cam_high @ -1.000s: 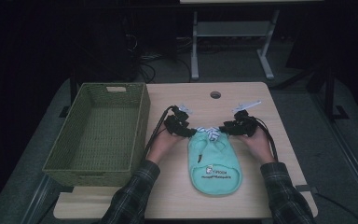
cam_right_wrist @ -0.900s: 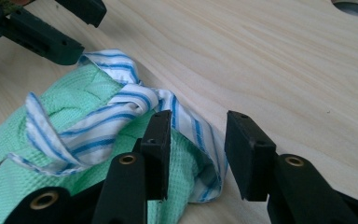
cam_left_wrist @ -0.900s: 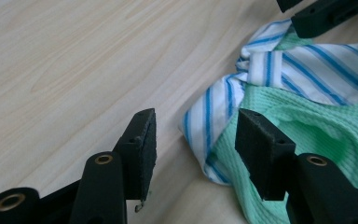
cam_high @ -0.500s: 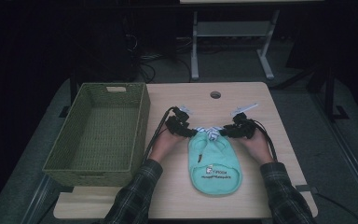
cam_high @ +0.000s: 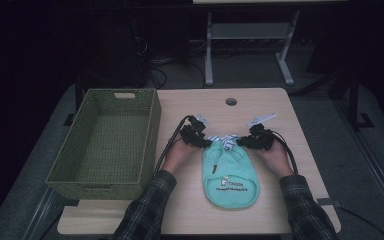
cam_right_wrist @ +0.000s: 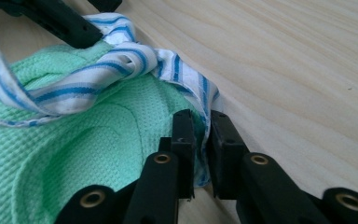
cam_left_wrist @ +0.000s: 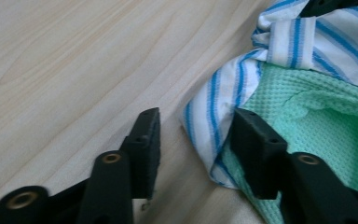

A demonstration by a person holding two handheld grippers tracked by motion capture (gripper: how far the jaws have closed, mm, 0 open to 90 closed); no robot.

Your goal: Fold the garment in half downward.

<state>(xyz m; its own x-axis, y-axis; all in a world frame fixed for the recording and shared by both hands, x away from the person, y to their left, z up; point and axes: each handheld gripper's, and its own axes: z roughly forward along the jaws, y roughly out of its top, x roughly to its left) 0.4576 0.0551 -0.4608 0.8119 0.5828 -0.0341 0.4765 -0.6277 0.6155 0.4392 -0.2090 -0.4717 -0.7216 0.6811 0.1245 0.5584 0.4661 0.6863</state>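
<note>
A mint-green bib (cam_high: 230, 175) with a blue-and-white striped trim lies flat on the wooden table (cam_high: 280, 210). My left gripper (cam_high: 206, 142) is at the bib's top left corner. Its jaws (cam_left_wrist: 196, 119) have just been closing and stand open, with the striped trim (cam_left_wrist: 214, 93) between them and one pad on bare wood. My right gripper (cam_high: 241, 142) is at the top right corner. Its jaws (cam_right_wrist: 200, 119) have just been closing and are shut on the striped trim (cam_right_wrist: 186, 70) beside the green cloth (cam_right_wrist: 74, 154).
A green woven basket (cam_high: 152, 130) stands to the left of the bib, close to my left hand. A round cable hole (cam_high: 231, 101) sits in the table's far middle. Dark floor and a metal frame lie beyond the far edge.
</note>
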